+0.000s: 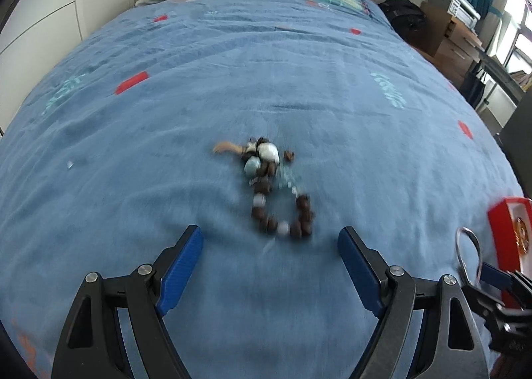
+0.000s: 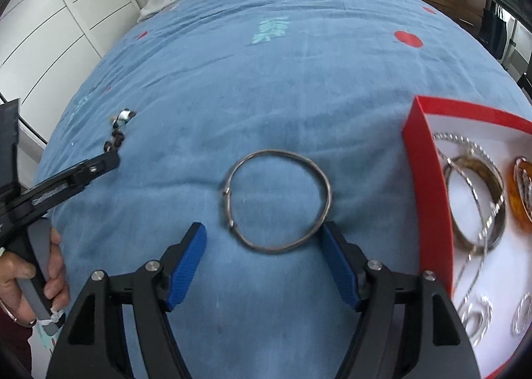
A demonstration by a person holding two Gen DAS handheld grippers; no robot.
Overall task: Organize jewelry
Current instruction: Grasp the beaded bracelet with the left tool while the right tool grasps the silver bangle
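Blue bedspread (image 2: 266, 79) carries a silver bangle (image 2: 277, 201) lying flat just ahead of the spread, empty right tool (image 2: 262, 247), nearer than the released left tool (image 1: 271, 242) facing the beaded bracelet (image 1: 276, 189).

1. The left claw (image 1: 271, 246) fills the lower part of the left wrist view, its blue fingers (image 1: 181, 271) spread wide apart and holding nothing.
2. The right claw (image 2: 264, 241) sits low centre in its own view, equally wide.
3. A hand (image 2: 31, 274) grips the left handle at lower left.
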